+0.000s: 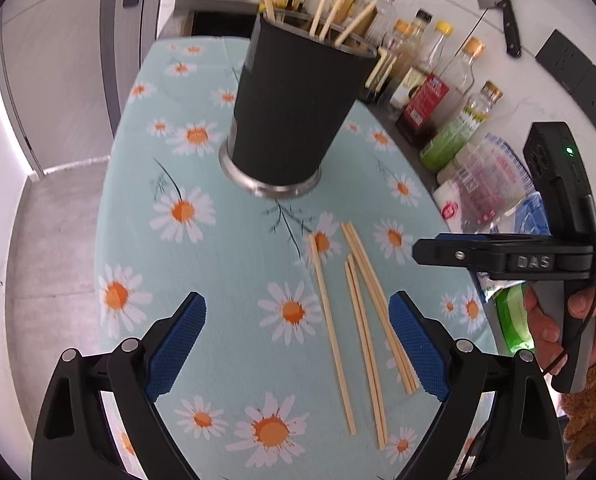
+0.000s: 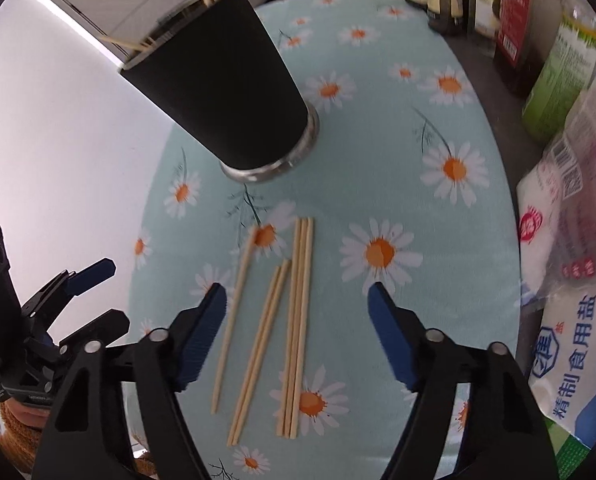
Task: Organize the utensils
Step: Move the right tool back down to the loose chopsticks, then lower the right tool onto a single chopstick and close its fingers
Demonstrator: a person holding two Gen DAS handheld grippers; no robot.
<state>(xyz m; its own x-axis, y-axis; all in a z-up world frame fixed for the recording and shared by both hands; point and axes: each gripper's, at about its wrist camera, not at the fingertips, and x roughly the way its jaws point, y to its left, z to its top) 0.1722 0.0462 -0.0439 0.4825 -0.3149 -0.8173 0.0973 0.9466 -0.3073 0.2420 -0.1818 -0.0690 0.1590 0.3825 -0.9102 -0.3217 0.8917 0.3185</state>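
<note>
Chopsticks point(image 2: 273, 328) lie loose on the daisy-print cloth point(image 2: 398, 152), six pale sticks roughly side by side: one alone on the left in my right wrist view, a pair in the middle, three together on the right. None crosses another that I can see, though the three touch along their length. Beyond them stands the black holder cup point(image 2: 225, 92) on its metal foot, upright, with more sticks already poking out of its top. My right claw point(image 2: 295, 300) hangs over the loose ones with its blue pads spread to either side of the whole bunch, touching nothing; empty. My left claw point(image 1: 298, 312) is spread wide too, and in its own view the sticks sit toward its right pad point(image 1: 416, 348), with nothing gripped there either. My right hand point(image 1: 554, 320) shows at that view's edge around the handle. Further out along the right side run bottles point(image 1: 430, 92) and bags of salt point(image 2: 570, 360), near the cloth's edge. I judge the step to be the reach for the next stick or pair, with the gathering partly done. Closing the right pads on a few sticks at about mid-length seems the need, then lifting and tipping them upright into the cup; thin sticks could roll or splay when pinched flat against cloth.
</note>
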